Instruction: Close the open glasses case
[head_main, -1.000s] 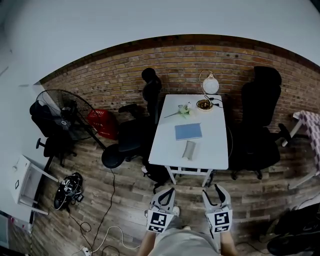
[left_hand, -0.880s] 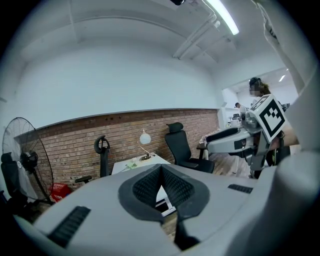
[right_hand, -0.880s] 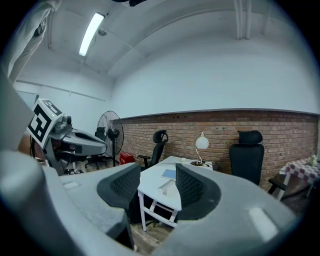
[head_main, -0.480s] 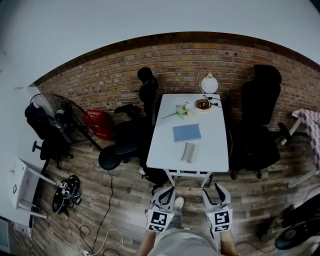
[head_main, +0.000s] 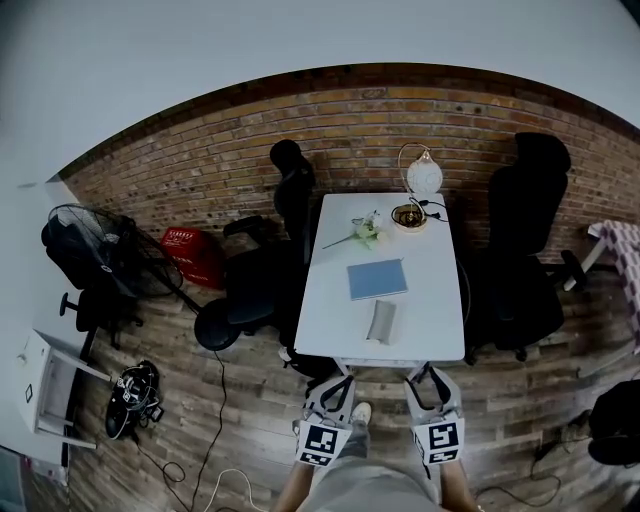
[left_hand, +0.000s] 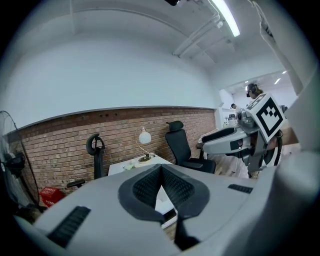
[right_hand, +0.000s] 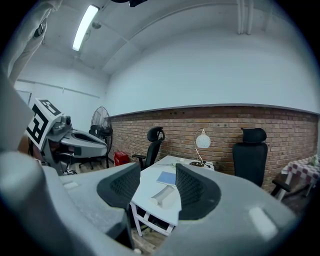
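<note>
Nearer than a second ago: table (head_main: 428, 300), its front edge just ahead of both grippers. Left gripper (head_main: 340, 381): jaws pressed together, empty. Right gripper (head_main: 424, 372): jaws spread, empty. Case (head_main: 380, 322): open, on the table near its front edge, beside a blue notebook (head_main: 377, 279).

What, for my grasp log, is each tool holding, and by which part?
Nothing. The left tool is shut and empty, the right tool open and empty; the glasses case lies untouched on the table.
</note>
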